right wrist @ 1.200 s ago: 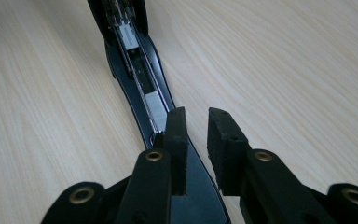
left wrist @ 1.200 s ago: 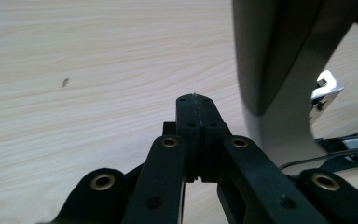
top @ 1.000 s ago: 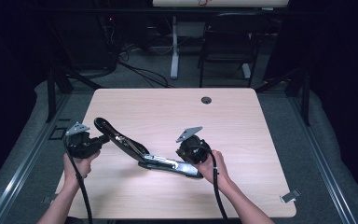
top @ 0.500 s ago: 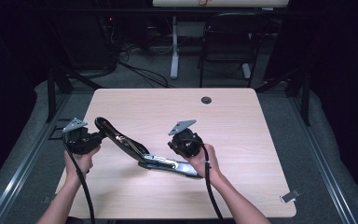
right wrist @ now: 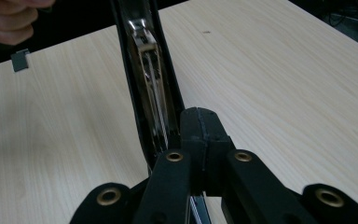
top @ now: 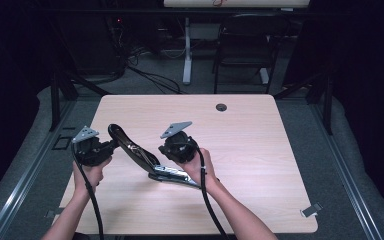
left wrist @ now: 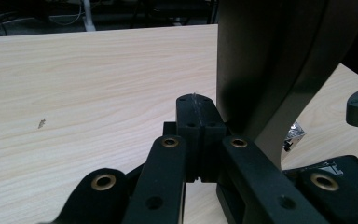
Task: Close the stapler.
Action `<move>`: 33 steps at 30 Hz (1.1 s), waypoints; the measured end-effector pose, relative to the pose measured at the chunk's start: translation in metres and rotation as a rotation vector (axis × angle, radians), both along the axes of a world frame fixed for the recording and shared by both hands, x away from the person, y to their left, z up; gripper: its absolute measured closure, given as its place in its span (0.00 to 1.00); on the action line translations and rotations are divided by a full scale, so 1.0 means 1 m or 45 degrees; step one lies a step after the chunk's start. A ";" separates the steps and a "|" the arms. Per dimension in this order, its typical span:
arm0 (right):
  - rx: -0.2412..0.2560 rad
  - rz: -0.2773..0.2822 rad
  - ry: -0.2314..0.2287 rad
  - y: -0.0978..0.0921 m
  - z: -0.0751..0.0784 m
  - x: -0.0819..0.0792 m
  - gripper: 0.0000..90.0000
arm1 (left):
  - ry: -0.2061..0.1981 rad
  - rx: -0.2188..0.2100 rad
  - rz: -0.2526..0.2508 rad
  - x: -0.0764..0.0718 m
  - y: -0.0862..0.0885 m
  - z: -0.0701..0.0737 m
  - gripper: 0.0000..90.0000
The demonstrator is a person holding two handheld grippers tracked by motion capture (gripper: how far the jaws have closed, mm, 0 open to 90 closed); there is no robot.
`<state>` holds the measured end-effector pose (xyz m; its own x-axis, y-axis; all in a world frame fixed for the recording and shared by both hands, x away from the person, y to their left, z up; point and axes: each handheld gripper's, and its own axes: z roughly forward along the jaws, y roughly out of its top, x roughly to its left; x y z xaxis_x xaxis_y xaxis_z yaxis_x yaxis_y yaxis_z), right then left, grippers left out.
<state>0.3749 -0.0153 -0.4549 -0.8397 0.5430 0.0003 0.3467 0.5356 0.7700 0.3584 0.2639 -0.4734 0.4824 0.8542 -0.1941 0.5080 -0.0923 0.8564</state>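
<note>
With both my left gripper point(top: 111, 145) and right gripper point(top: 166, 158) pressed closed, empty, the opened stapler point(top: 147, 161)—its lid rising toward ten o'clock—could snap shut.

1. High view sits up above the person's side, looking forward and down, so you get the whole wooden worktop point(top: 260, 150) plus the dark floor, chair and cables behind it. Pretty far back.
2. Left gripper view rides on the left hand-held gripper point(left wrist: 197, 109) and looks along its jaws, low over the worktop and super close; the opened black stapler point(left wrist: 270, 70) towers right in front of the lens.
3. Right gripper view rides on the right hand-held gripper point(right wrist: 200, 126), also low and close, looking up the stapler's metal channel.
4. All three share the stapler and the wood around it.
</note>
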 end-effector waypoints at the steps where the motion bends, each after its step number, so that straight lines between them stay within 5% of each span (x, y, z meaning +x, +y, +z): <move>1: 0.000 0.005 -0.001 0.003 0.001 0.000 1.00 | -0.003 -0.001 -0.001 0.000 -0.001 0.000 1.00; 33: 0.027 0.073 -0.034 0.028 0.011 0.006 1.00 | -0.005 0.031 -0.116 -0.001 -0.028 -0.002 1.00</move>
<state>0.3812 0.0127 -0.4438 -0.8695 0.4939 -0.0117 0.2947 0.5376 0.7900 0.3569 0.2358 -0.4757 0.5590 0.8112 -0.1716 0.4934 -0.1591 0.8551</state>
